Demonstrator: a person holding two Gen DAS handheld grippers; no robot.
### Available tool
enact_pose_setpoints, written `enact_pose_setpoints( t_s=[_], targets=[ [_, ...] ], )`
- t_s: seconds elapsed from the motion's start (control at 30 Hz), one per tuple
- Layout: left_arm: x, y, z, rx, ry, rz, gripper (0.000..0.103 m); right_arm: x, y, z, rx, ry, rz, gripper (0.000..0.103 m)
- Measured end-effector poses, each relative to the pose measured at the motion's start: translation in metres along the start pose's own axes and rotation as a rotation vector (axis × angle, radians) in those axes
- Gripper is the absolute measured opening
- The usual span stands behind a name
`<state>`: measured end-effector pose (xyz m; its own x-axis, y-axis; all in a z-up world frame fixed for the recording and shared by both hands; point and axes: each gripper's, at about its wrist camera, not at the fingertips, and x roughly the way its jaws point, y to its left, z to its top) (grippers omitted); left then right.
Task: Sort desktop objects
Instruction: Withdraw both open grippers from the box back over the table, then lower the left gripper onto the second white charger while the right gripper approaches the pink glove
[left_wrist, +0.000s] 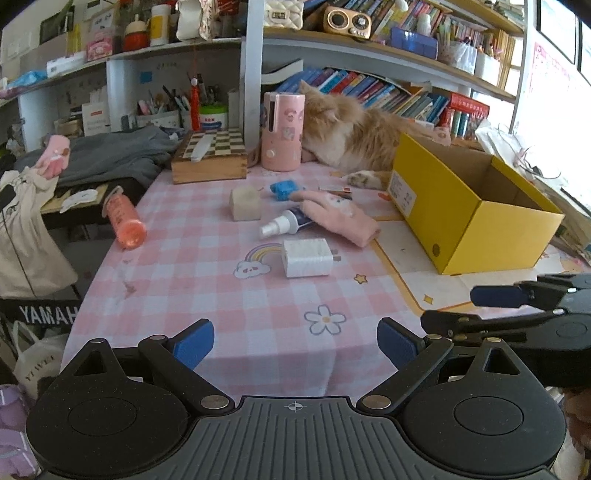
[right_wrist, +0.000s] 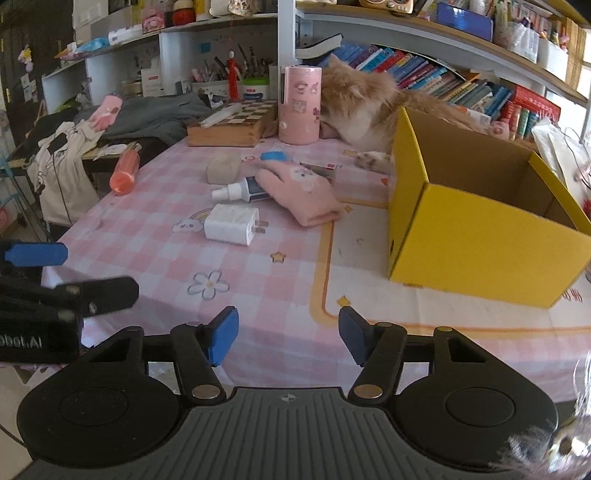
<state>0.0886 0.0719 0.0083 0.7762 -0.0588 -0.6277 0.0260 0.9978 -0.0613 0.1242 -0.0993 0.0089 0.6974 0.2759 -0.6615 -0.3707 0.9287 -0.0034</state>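
The left tool (left_wrist: 295, 345) hangs low over the near edge of the table (left_wrist: 221, 288), tilted down toward it, its blue-padded fingers (left_wrist: 194, 343) spread wide with nothing between them. The right tool (right_wrist: 288, 336) sits just beside it over the same near edge, angled down likewise; its fingers (right_wrist: 221, 334) stand apart at a narrower gap, and they too hold nothing. From each tool's own view the other shows side-on at the frame's edge, the two close but not touching.

hidden: cat (left_wrist: 354, 136) face behind pink canister (left_wrist: 282, 131) | spray bottle (left_wrist: 282, 223) base under glove (left_wrist: 340, 216)
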Motion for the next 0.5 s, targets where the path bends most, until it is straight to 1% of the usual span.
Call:
enact_pose_setpoints(
  t_s=[0.17,0.33,0.43,0.5],
  targets=[
    [0.020,0.003,0.011,-0.017,0.020,0.011,0.097,0.021,-0.007,0.015,-0.014,0.017,0.019,0.058],
    [0.044,0.003,0.020,-0.031,0.059,0.007,0.097,0.041,-0.015,0.031,-0.028,0.017,0.029,0.058],
    [0.060,0.003,0.026,-0.044,0.086,0.005,0.097,0.050,-0.020,0.041,-0.039,0.001,0.020,0.057],
    [0.069,0.003,0.029,-0.053,0.095,0.002,0.096,0.054,-0.022,0.048,-0.053,-0.034,0.015,0.057]
  ],
)
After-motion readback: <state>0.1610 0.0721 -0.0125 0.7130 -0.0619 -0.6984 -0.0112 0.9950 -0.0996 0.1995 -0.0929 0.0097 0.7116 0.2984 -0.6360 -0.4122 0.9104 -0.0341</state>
